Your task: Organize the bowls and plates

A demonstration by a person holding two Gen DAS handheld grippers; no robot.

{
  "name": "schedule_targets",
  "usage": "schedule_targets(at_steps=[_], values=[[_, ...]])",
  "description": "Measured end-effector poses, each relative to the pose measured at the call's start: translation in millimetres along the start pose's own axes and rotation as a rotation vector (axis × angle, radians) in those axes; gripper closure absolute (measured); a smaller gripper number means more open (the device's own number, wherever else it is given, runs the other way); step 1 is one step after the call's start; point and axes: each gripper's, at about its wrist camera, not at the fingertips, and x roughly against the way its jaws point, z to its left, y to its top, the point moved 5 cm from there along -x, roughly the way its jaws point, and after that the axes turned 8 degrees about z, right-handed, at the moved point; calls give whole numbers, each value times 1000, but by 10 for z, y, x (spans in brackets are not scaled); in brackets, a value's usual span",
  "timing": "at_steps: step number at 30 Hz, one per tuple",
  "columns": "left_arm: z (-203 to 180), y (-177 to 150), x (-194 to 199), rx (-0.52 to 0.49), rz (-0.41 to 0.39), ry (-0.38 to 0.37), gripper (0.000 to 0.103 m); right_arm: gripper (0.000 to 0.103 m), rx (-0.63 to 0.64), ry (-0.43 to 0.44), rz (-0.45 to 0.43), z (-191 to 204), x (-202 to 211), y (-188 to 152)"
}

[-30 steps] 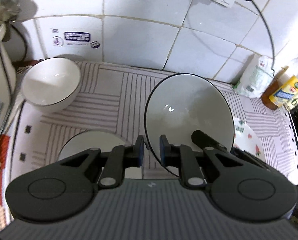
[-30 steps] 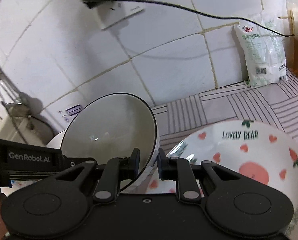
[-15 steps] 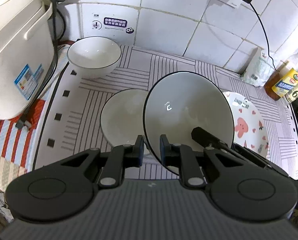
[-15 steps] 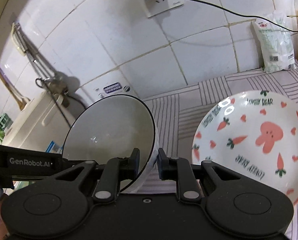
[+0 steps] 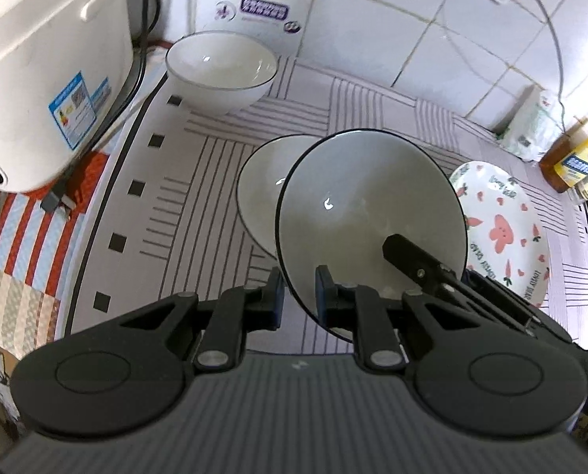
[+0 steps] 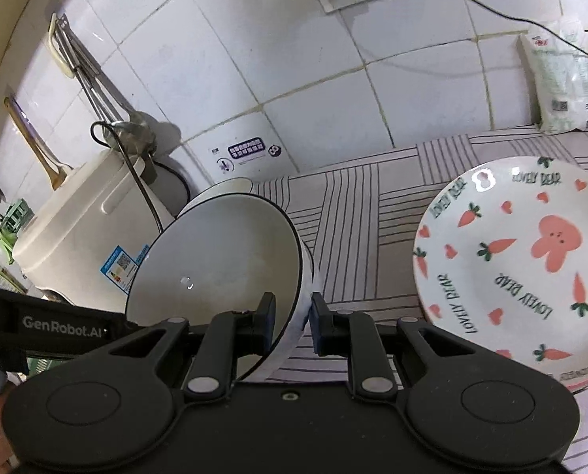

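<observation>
Both grippers have carried the held bowl (image 5: 369,213) back from the tiled wall (image 5: 373,35) since a second ago, so the cream rice cooker (image 5: 45,63) and more of the striped mat (image 5: 183,205) now show.

Nearest the left wrist camera, the left gripper (image 5: 297,296) is clamped hard on the bowl's lower rim, one blue pad on the outside, the other inside. The right gripper (image 6: 290,318) pinches the rim at another spot, its jaws nearly closed with the wall between them; one of its black fingers reaches into the bowl in the left view. The bowl is glossy white ceramic, round and deep, with a thin dark rim line, tilted so its mouth faces the cameras, and held clear of the mat.

Just behind it a second bowl (image 5: 262,189) of the same make sits on the mat, its right part hidden by the held one. To the right lies a shallow plate (image 6: 523,252) printed with pink bears, carrots and hearts; its near edge is cut off behind the right gripper's body. Farther back, a third bowl (image 5: 223,67) stands upright near the wall, beside the cooker. At the far right a plastic bag (image 6: 562,79) leans on the tiles, and bottles (image 5: 574,158) are partly out of frame.
</observation>
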Motion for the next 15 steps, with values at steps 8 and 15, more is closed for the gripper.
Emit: schedule_targets(at_steps=[8, 15], values=[[79, 118, -87, 8, 28, 8, 88, 81, 132, -34, -12, 163, -154, 110], [140, 221, -167, 5, 82, 27, 86, 81, 252, -88, 12, 276, -333, 147]])
